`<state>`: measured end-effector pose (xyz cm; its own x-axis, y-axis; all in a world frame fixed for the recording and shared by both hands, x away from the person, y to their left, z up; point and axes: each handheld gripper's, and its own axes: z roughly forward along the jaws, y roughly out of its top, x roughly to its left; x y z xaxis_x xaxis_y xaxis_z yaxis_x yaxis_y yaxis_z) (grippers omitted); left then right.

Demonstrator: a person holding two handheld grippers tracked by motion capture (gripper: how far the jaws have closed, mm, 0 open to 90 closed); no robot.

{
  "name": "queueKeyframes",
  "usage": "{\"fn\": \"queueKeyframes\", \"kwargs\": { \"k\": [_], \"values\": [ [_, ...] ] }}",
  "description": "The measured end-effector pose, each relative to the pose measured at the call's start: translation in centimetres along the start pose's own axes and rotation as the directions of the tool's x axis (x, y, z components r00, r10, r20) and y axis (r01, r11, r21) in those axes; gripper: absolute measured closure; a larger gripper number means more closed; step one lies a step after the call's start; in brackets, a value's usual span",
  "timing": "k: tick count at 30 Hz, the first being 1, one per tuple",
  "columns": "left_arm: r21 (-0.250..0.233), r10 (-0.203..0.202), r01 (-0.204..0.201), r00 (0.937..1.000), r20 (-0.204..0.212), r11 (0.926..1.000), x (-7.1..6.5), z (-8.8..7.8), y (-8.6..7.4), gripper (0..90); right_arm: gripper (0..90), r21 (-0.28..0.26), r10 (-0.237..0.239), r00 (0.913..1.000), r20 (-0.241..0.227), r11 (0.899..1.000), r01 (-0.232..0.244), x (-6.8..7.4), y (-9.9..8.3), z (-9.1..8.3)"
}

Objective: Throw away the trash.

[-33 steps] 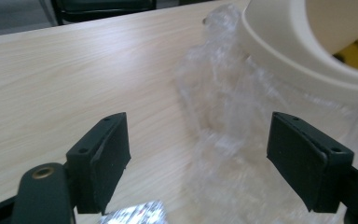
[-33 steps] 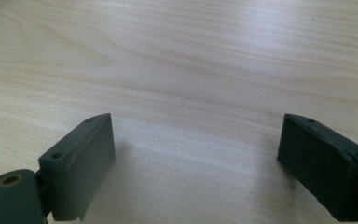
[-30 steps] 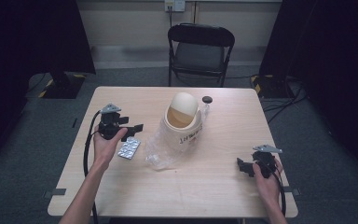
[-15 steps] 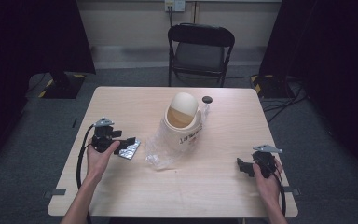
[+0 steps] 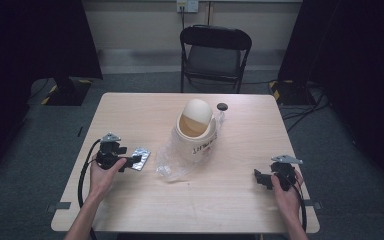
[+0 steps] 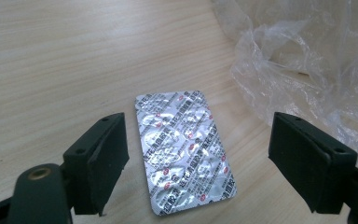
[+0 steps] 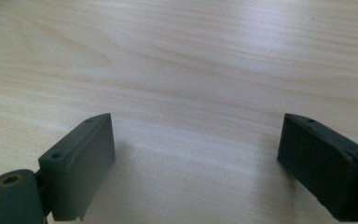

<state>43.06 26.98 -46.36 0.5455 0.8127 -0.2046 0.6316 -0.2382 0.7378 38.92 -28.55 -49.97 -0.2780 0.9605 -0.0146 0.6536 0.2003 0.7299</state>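
Approach step in hand. The left hand-held gripper (image 6: 198,161) is straddling the foil blister pack (image 6: 182,150), jaws just opening, wide, untouching. The pack is lying flat on the desk (image 5: 130,120), at nine o'clock of the plastic bag (image 5: 172,162). Next, presumably: lowering, closing. The right hand-held gripper (image 7: 196,163) is resting wide, empty.

Blister pack (image 6: 182,151): flat on the table (image 5: 240,200), left of centre, between the jaws of the left tongs (image 6: 198,163), touching neither.
Plastic bag (image 5: 172,162): just right of the blister pack, spread before the bin.
Swing-lid bin (image 5: 196,132): mid-table, behind the bag.
Bottle cap (image 5: 222,106): behind the bin, right.
Right tongs (image 5: 261,179): near right corner, well apart from the rest.
Folding chair (image 5: 215,52): behind the table.
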Motion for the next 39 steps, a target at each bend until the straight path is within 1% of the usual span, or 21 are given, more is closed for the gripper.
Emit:
{"fn": "queueKeyframes", "kwargs": {
  "k": [3, 5, 7, 8, 10, 11, 13, 15, 16, 18, 19, 21, 23, 25, 26, 27, 28, 29, 31, 35, 39],
  "values": [
    [-0.002, -0.006, 0.006, 0.9999, -0.012, 1.0, 0.1, 0.4, -0.5, 19.5, 10.0, 0.0, 0.0, 1.0, 0.0, 1.0, 0.0, 0.0, 0.0, 0.0],
    [0.022, -0.016, 0.016, 0.9999, 0.0, 0.9996, 0.3, 0.8, -1.0, 19.4, 10.0, 0.0, 0.0, 1.0, 0.0, 1.0, 0.0, 0.0, 0.0, 0.0],
    [0.054, -0.014, 0.014, 0.9999, -0.005, 0.9984, 0.5, 1.2, -1.3, 19.1, 10.0, 0.0, 0.0, 1.0, 0.0, 1.0, 0.0, 0.0, 0.0, 0.0],
    [0.054, -0.015, 0.015, 0.9999, -0.003, 0.9984, 0.5, 1.3, -1.3, 18.9, 10.0, 0.0, 0.001, 1.0, 0.0, 1.0, -0.001, 0.0, 0.0, 0.0],
    [0.059, -0.005, 0.006, 1.0, -0.005, 0.9982, 0.2, 1.4, -1.4, 18.7, 10.0, 0.0, 0.0, 1.0, 0.0, 1.0, 0.0, 0.0, 0.0, 0.0],
    [0.073, 0.011, -0.01, 0.9999, -0.013, 0.9973, 0.1, 1.4, -1.3, 18.7, 10.0, 0.0, 0.001, 1.0, 0.0, 1.0, -0.001, 0.0, 0.0, 0.0],
    [0.084, 0.025, -0.024, 0.9997, -0.004, 0.9961, -0.4, 1.6, -1.4, 18.8, 10.0, 0.0, 0.001, 1.0, 0.0, 1.0, -0.001, 0.0, 0.0, 0.0],
    [0.09, 0.049, -0.046, 0.9985, -0.026, 0.9949, -1.0, 1.9, -1.7, 19.1, 10.0, 0.0, 0.0, 1.0, 0.0, 1.0, 0.0, 0.0, 0.0, 0.0],
    [0.113, 0.066, -0.061, 0.9967, -0.048, 0.9918, -1.1, 2.2, -1.7, 19.4, 10.0, 0.0, 0.0, 1.0, 0.0, 1.0, 0.0, 0.0, 0.0, 0.0],
    [0.114, 0.078, -0.07, 0.9948, -0.065, 0.991, -1.1, 2.3, -1.8, 18.6, 10.0, 0.0, 0.001, 1.0, 0.0, 1.0, -0.001, 0.0, 0.0, 0.0],
    [0.107, 0.072, -0.063, 0.9944, -0.078, 0.9922, -1.1, 2.4, -1.8, 19.5, 10.0, 0.0, 0.001, 1.0, 0.0, 1.0, -0.001, 0.0, 0.0, 0.0],
    [0.091, 0.052, -0.045, 0.9955, -0.079, 0.9949, -1.0, 2.4, -1.8, 19.5, 10.0, 0.0, 0.0, 1.0, 0.001, 1.0, 0.0, 0.0, 0.0, 0.0],
    [0.092, 0.089, -0.08, 0.9906, -0.103, 0.9925, -1.3, 2.6, -2.0, 19.5, 10.0, 0.0, 0.0, 1.0, 0.0, 1.0, 0.0, 0.0, 0.0, 0.0],
    [0.108, 0.153, -0.138, 0.9778, -0.143, 0.9845, -1.6, 2.7, -2.0, 21.8, 10.0, 0.0, 0.0, 1.0, 0.0, 1.0, 0.0, 0.0, 0.0, 0.0],
    [0.099, 0.14, -0.127, 0.9798, -0.143, 0.987, -1.6, 2.8, -2.1, 21.8, 10.0, 0.0, 0.0, 1.0, 0.0, 1.0, 0.0, 0.0, 0.0, 0.0],
    [0.091, 0.14, -0.128, 0.9801, -0.141, 0.9876, -1.4, 2.8, -2.1, 23.3, 10.0, 0.0, -0.001, 1.0, 0.0, 1.0, 0.001, 0.0, 0.0, 0.0],
    [0.083, 0.137, -0.126, 0.9794, -0.148, 0.9886, -1.3, 2.7, -2.1, 30.1, 10.0, 0.0, 0.0, 1.0, 0.0, 1.0, 0.0, 0.0, 0.0, 0.0],
    [0.082, 0.133, -0.121, 0.9793, -0.152, 0.9892, -1.1, 2.6, -2.1, 30.1, 10.0, -0.001, 0.0, 1.0, 0.0, 1.0, 0.0, 0.0, 0.0, 0.0],
    [0.072, 0.134, -0.125, 0.9804, -0.144, 0.9896, -0.9, 2.5, -2.1, 33.8, 10.0, -0.001, 0.0, 1.0, -0.001, 1.0, 0.0, 0.0, 0.0, 0.0],
    [0.078, 0.148, -0.138, 0.9792, -0.139, 0.9873, -0.8, 2.5, -2.0, 34.0, 10.0, 0.0, 0.0, 1.0, 0.0, 1.0, 0.0, 0.0, 0.0, 0.0],
    [0.076, 0.149, -0.14, 0.9796, -0.135, 0.9873, -0.8, 2.5, -2.1, 34.1, 10.0, -0.001, -0.001, 1.0, 0.001, 1.0, 0.001, 0.0, 0.0, 0.0]
  ]
}}
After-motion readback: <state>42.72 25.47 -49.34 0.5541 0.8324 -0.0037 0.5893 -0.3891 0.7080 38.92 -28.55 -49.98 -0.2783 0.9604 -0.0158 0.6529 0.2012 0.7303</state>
